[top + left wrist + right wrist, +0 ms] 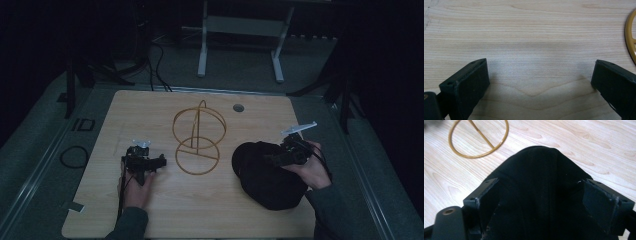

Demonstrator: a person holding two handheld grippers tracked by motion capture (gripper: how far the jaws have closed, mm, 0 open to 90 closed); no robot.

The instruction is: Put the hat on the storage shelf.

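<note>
The right tool [280,159], held in the person's right hand [314,170], rests over the upper right part of a black cap [267,175] that lies on the desk [150,210]. In the right gripper view its two black jaws stand wide apart with the cap's dark fabric [539,185] spreading between them; the jaws do not press the cloth together, so this tool is open, straddling the cap. The cap's rounded edge points toward a gold wire stand [477,138].

The left tool [145,162], held in the person's left hand [135,190], sits near the desk's left side, well apart from the cap. In the left gripper view its jaws are also spread wide, with nothing but bare wood [531,50] between them, and a curve of the gold wire [630,37] shows at the right edge.

The gold wire stand [197,142] is between the two tools, near the middle of the desk: a flat ring on the wood with an upright ring rising from it. The cap lies just to its right. A small round grommet hole [238,107] is set near the desk's far edge.
</note>
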